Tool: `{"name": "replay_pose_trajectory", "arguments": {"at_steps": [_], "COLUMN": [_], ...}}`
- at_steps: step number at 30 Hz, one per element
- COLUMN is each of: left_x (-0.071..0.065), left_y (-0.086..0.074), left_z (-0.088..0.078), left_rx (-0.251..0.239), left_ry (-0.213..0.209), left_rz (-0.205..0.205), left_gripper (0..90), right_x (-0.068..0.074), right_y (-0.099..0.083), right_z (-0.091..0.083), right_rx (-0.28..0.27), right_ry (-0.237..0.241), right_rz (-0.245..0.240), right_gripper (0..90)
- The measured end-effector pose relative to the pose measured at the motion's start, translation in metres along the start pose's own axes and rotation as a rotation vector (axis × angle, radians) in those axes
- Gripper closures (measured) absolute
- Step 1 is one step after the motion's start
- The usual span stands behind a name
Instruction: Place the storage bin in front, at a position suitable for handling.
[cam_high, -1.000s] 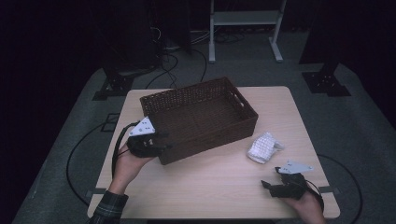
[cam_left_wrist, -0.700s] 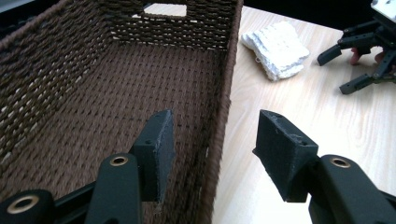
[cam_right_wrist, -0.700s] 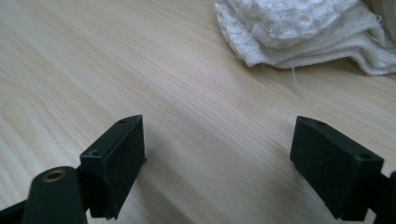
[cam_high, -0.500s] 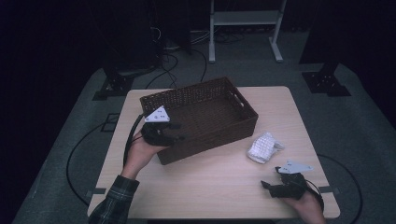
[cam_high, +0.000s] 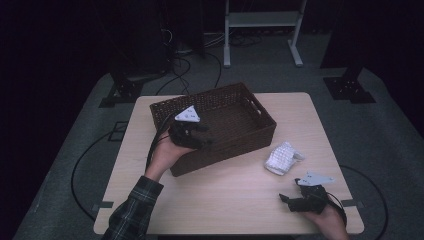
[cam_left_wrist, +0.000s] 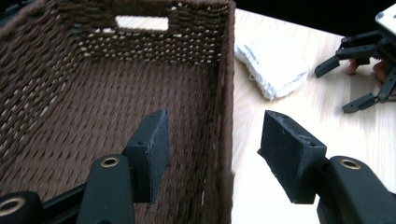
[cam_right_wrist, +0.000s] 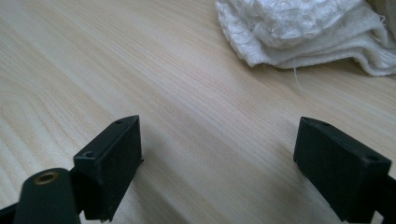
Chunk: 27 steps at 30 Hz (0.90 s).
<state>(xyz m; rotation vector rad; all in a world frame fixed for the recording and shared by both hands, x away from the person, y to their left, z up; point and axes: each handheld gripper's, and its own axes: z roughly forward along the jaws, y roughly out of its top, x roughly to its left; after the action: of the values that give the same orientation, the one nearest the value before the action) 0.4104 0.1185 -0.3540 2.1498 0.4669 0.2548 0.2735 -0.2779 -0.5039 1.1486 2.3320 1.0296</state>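
The right tool (cam_high: 295, 201) rests low on the pale wooden surface (cam_high: 225, 195), jaws spread wide with nothing between them, having just been opening. Just beyond it lies the folded white knitted cloth (cam_high: 281, 157). Farther off, the left tool (cam_high: 202, 136) straddles the near wall of the dark brown woven basket (cam_high: 240, 107), jaws apart and just opening, not pressing it.

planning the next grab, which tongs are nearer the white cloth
Right. The right tongs sit just short of the white cloth; the left tongs straddle the basket wall.
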Motion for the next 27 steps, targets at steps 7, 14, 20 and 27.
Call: {"name": "replay_pose_trajectory", "arguments": {"at_steps": [7, 14, 20, 27], "left_x": [-0.001, -0.001, 0.001, 0.004], "left_y": [0.014, 0.023, 0.026, 0.029], "left_z": [0.023, 0.045, 0.068, 0.086], "left_rx": [0.024, 0.032, 0.049, 0.127], "left_ry": [-0.023, -0.043, -0.071, -0.083], "left_rz": [0.019, 0.024, 0.017, 0.024], "left_gripper": [41.8, 42.0, 44.8, 49.1], "right_x": [0.0, 0.0, 0.0, 0.0], "right_y": [0.0, 0.0, 0.0, 0.0], "right_z": [0.0, 0.0, 0.0, 0.0], "right_rx": [0.001, 0.002, 0.001, 0.002], "right_ry": [0.0, 0.0, 0.0, 0.0], "right_rz": [0.0, 0.0, -0.001, -0.001], "right_gripper": [14.1, 14.0, 13.9, 13.8]}}
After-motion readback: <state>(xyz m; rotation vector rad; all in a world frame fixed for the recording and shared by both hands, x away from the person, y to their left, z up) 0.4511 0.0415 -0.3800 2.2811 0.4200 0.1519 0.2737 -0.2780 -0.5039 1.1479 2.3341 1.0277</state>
